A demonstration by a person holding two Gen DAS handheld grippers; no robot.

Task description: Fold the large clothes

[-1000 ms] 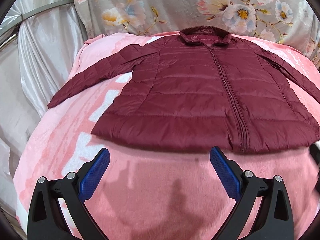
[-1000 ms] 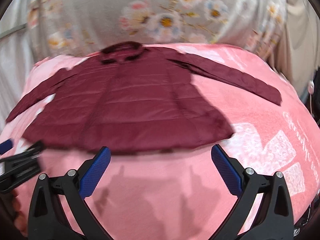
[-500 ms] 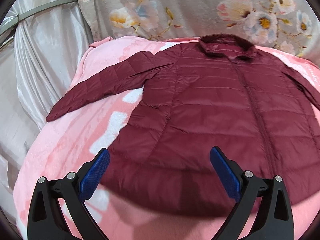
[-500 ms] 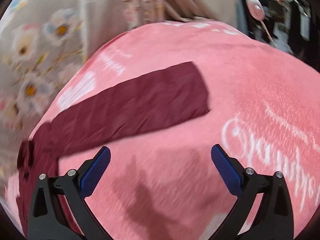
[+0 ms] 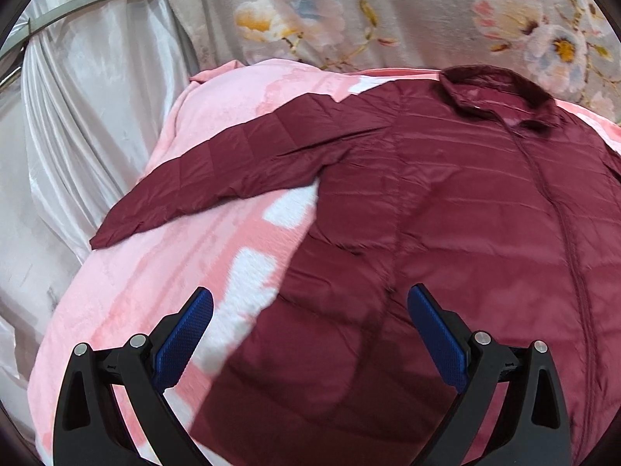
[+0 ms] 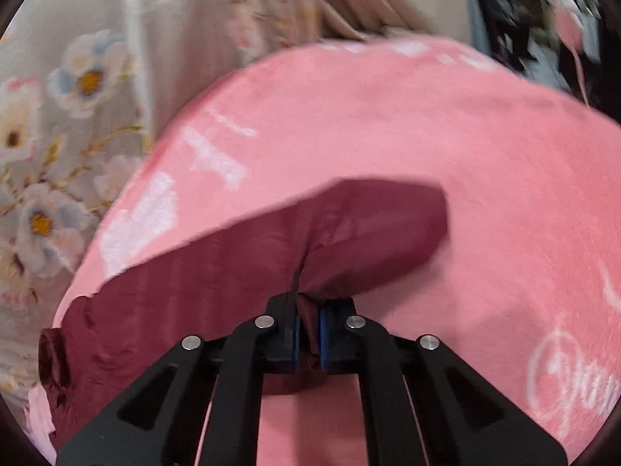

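A maroon puffer jacket [image 5: 446,213] lies flat and zipped on a pink blanket [image 5: 155,272], collar at the far end. Its left sleeve [image 5: 233,171] stretches out toward the blanket's left edge. My left gripper [image 5: 310,295] hovers open over the jacket's lower left side, with nothing pinched between its blue pads. In the right wrist view, my right gripper [image 6: 308,310] has its jaws closing on the other sleeve [image 6: 368,225] near the cuff. Bunched maroon fabric sits squeezed between the pads, and the cuff end curls up off the blanket [image 6: 388,116].
A floral cloth [image 5: 388,11] hangs behind the blanket's far edge. A pale satin curtain [image 5: 77,116] drops along the left side. Dark clutter [image 6: 524,19] shows past the blanket's right edge. Bare pink blanket lies beyond the right sleeve.
My left gripper moved forward and left, from in front of the hem to over the jacket. My right gripper swung right to the sleeve and went from open to clamped on it.
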